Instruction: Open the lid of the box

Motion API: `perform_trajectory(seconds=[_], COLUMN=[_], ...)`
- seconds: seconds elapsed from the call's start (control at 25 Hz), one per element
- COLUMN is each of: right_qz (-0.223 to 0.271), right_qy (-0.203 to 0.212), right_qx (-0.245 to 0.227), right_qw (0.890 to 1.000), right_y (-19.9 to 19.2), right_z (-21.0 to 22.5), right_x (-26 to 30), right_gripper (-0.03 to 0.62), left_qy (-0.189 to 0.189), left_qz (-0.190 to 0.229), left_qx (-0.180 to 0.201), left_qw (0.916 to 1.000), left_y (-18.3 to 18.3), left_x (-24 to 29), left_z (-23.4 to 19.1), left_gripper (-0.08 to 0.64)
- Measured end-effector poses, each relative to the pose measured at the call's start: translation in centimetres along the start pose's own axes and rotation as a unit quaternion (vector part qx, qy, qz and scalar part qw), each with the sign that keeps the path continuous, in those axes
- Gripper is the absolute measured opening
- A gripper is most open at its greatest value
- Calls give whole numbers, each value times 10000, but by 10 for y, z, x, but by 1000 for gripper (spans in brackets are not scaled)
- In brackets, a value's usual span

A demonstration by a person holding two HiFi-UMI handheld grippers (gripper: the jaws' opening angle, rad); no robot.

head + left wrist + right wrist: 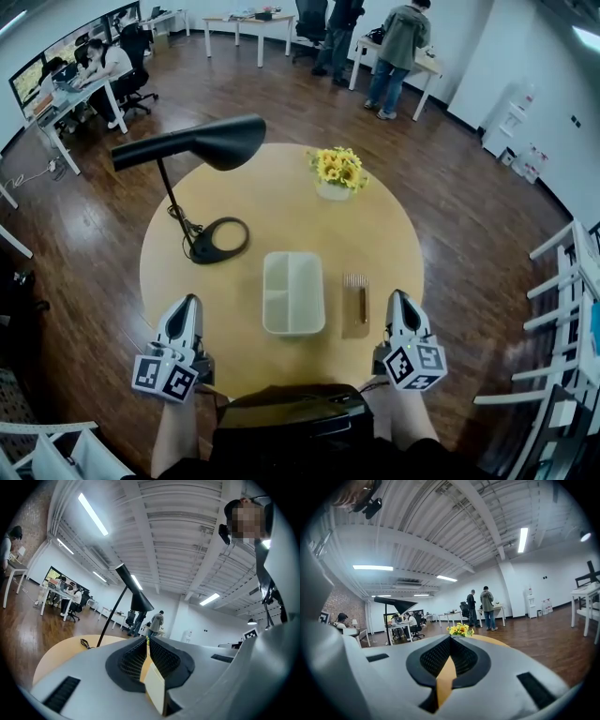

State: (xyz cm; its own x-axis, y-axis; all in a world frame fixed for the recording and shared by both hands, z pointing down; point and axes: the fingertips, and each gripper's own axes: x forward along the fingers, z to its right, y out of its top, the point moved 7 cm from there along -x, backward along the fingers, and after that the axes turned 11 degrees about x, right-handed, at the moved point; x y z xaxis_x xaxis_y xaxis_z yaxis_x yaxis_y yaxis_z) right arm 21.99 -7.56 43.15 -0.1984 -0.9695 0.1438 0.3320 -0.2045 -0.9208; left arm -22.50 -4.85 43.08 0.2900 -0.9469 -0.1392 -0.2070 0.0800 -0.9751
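Note:
The white rectangular box lies flat in the middle of the round wooden table, its lid on, with compartment lines showing through the top. My left gripper hovers at the near left edge of the table, jaws shut and empty. At the near right my right gripper is also shut and empty, beside the box's right side but apart from it. Both gripper views tilt upward: the left gripper and right gripper show pads pressed together, and the box is hidden in both.
A black desk lamp stands on the table's left, its base behind the box. A pot of yellow flowers sits at the far side. A brown strip with a small pronged piece lies right of the box. People stand and sit at desks behind.

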Motion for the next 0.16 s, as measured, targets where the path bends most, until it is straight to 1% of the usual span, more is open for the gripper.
perform_trajectory(seconds=[0.16], right_qz=[-18], right_qy=[-23], right_qx=[19], right_qw=[10000], right_y=[0], right_z=[2], right_x=[1], right_gripper=[0], left_qy=[37], left_qz=[-48], left_qx=[-77], left_qw=[10000], left_y=[-4], left_x=[-2], left_z=[-1], left_gripper=[8])
